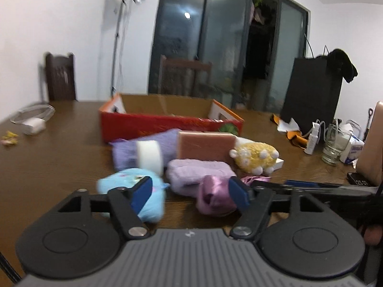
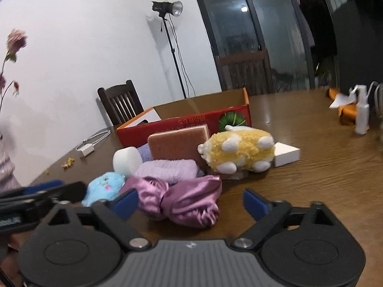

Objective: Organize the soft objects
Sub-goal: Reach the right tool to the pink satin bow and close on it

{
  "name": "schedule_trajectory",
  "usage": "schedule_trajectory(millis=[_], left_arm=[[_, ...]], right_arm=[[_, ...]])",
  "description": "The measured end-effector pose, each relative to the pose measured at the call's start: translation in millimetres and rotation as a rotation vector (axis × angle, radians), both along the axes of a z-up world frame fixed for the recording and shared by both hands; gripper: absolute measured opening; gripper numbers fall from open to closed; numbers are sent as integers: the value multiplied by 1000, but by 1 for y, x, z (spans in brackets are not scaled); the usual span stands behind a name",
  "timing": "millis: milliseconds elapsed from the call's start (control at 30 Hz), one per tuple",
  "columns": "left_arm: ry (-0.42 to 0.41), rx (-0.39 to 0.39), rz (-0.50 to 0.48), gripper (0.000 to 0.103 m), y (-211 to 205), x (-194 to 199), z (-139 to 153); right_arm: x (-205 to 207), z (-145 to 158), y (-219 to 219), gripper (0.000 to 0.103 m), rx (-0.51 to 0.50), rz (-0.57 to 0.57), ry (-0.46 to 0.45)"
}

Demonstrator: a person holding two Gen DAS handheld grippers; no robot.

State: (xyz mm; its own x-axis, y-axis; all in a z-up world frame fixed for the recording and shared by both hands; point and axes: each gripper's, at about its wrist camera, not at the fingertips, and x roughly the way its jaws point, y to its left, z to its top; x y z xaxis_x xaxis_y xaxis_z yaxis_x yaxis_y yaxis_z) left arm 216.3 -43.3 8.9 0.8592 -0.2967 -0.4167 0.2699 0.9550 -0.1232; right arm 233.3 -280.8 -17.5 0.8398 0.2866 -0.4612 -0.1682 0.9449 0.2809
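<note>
Presently both grippers stand over the near edge of the wooden table [image 2: 323, 167]. Left gripper [image 1: 191, 192]: jaws parted, nothing held, the blue plush [image 1: 134, 191] and purple satin scrunchie [image 1: 213, 198] lying just ahead. Right gripper [image 2: 191, 203]: jaws wide, empty, behind the same scrunchie [image 2: 182, 201]. Yellow plush [image 2: 239, 151], lilac towel [image 2: 167, 171] and pink sponge [image 2: 177, 144] cluster before the red cardboard box [image 2: 186, 124].
</note>
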Motion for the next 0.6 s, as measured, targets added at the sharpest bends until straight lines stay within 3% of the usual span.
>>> schedule_trajectory(millis=[100,233,333,533,600], left_arm=[[47,2,-24,60,-11,25,-8],[168,-35,-56,35,-14,45,-25],[172,-46,-75,23,-14,43,-27],[178,-30,-89,15,-20,34,-21],[180,-41,-96,15,-19,28,-19]], right_arm=[[19,-6,-2,65,17,-9,33],[38,-15,-12,43,99,31,105],[41,-15,-11,36,111,52,127],[35,-8,-6,19,105,75,128],[28,-5,-6,18,98,74,123]])
